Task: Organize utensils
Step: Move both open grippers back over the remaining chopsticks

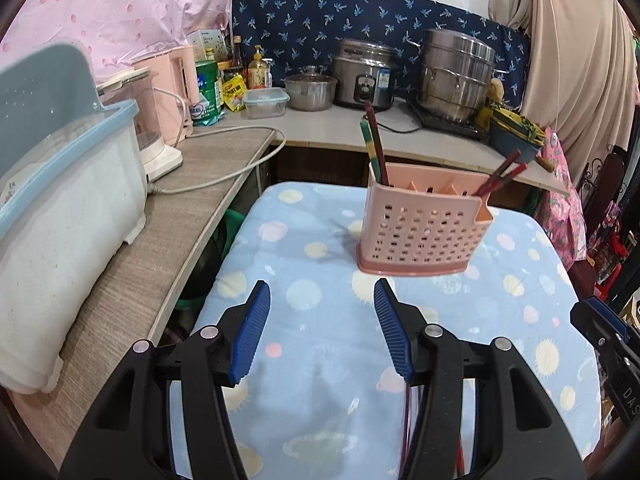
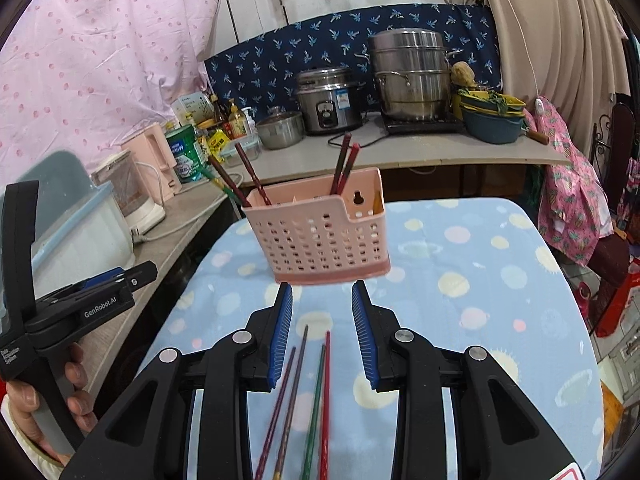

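A pink perforated utensil holder (image 1: 424, 224) stands on the blue patterned cloth (image 1: 312, 248); it also shows in the right wrist view (image 2: 320, 236). Chopsticks stand in its left end (image 1: 374, 144) and right end (image 1: 502, 178). Several loose chopsticks (image 2: 304, 396) lie on the cloth between and below my right gripper's fingers. My right gripper (image 2: 322, 300) is open and empty, just in front of the holder. My left gripper (image 1: 322, 300) is open and empty, short of the holder and a little left. It shows from the side at the left of the right wrist view (image 2: 116, 284).
A white and blue lidded bin (image 1: 60, 208) sits on the wooden counter (image 1: 168, 240) at left with a pink kettle (image 1: 176, 88) and a cord. The back counter holds a rice cooker (image 1: 366, 76), a steel steamer pot (image 1: 456, 80), stacked bowls (image 2: 490, 116) and bottles.
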The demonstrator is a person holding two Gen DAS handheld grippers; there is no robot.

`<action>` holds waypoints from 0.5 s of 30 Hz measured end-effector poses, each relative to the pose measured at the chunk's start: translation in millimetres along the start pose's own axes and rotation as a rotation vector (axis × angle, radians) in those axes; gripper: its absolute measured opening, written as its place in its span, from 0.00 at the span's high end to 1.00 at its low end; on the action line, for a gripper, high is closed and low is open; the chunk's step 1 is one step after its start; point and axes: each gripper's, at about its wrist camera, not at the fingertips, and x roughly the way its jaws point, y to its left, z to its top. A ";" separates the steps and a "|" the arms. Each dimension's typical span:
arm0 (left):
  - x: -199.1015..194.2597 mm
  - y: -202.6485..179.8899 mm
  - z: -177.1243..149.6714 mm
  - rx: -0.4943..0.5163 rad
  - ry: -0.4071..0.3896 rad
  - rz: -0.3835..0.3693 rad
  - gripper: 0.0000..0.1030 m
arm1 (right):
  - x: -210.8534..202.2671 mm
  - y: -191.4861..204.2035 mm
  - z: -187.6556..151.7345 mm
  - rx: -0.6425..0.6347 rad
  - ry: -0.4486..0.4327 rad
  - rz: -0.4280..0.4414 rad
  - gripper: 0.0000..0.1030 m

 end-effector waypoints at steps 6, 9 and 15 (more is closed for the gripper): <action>-0.8 0.7 -26.3 0.000 0.041 0.003 0.50 | -6.3 -3.7 -26.4 0.011 0.032 -0.009 0.70; -1.5 -0.4 -40.1 0.009 0.059 0.007 0.50 | -8.1 -5.1 -41.4 0.000 0.053 -0.020 0.70; -2.4 -4.5 -60.5 0.028 0.088 0.004 0.50 | -10.9 -9.8 -72.3 -0.004 0.101 -0.026 0.70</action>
